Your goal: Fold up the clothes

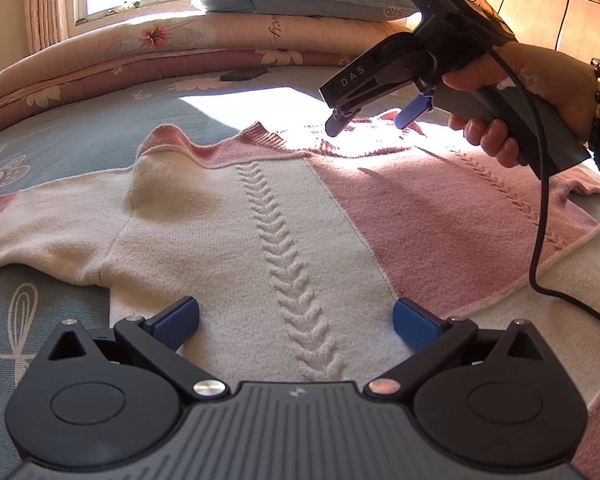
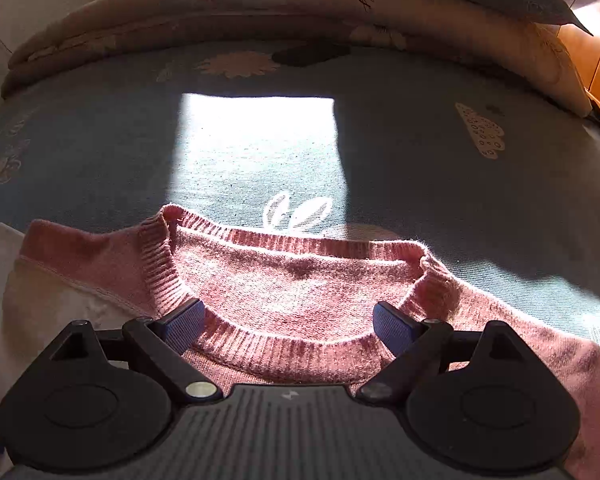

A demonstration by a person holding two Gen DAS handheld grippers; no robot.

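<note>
On the blue floral bedspread (image 2: pixel 440 152) the pink-and-cream sweater (image 1: pixel 228 216) lay flat, soft, limp and light; my left gripper (image 1: pixel 296 322) and right gripper (image 2: pixel 288 320) hung wide, empty, the ribbed collar (image 2: pixel 284 354) judged the firmest hold.

Knit sweater (image 1: pixel 260 216): cream and pink panels, raised cable braids, ribbed pink round collar (image 2: pixel 284 344). Spread flat, front up, on the bed; one sleeve extended sideways.
</note>
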